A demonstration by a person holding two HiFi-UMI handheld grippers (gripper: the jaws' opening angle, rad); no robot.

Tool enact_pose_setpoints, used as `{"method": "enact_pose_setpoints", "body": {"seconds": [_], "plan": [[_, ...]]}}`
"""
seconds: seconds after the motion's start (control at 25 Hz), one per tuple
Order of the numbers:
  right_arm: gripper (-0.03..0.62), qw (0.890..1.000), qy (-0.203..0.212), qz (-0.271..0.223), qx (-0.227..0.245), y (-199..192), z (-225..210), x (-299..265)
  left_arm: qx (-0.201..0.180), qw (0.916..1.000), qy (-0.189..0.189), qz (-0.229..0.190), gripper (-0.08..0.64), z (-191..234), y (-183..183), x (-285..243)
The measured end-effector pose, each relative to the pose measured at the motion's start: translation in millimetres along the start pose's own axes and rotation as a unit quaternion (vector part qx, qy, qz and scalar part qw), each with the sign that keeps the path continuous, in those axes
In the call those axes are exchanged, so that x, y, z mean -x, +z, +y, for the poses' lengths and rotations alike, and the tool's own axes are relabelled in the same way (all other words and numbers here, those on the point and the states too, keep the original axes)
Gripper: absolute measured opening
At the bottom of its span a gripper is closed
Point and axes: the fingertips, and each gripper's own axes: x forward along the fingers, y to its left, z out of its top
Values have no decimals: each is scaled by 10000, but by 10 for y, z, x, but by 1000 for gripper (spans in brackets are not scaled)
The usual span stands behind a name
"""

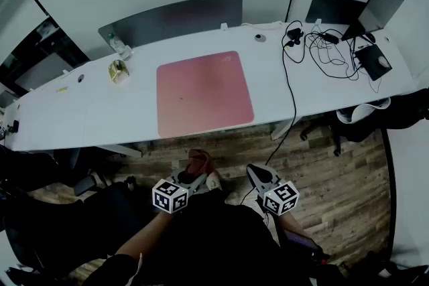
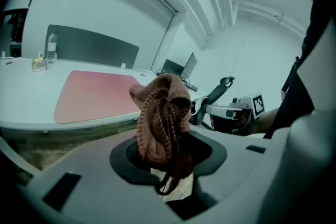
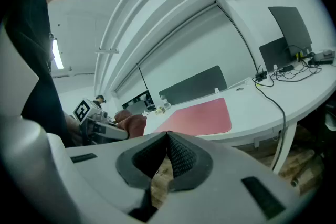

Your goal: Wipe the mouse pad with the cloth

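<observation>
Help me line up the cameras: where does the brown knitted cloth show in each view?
Head view: the brown knitted cloth is bottom centre, held by the left gripper, short of the white desk.
Left gripper view: dead centre, clamped between the jaws.
Right gripper view: left of centre, a small reddish lump.
Shared landmark: the pink mouse pad on the desk, in all three.

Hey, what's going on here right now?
A person stands back from the white desk with a gripper in each hand. The left gripper pinches a brown knitted cloth; the right gripper is shut and empty. Both are held low, short of the desk edge, so the pink mouse pad has not been wiped yet.
</observation>
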Motion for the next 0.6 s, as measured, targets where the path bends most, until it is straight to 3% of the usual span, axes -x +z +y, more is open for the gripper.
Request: {"method": "enact_pose_setpoints", "body": {"seconds": [0.6], "plan": [[26, 9998, -142, -162, 13, 36, -52, 126, -71, 10000, 61, 18, 138, -56, 31, -29]]}}
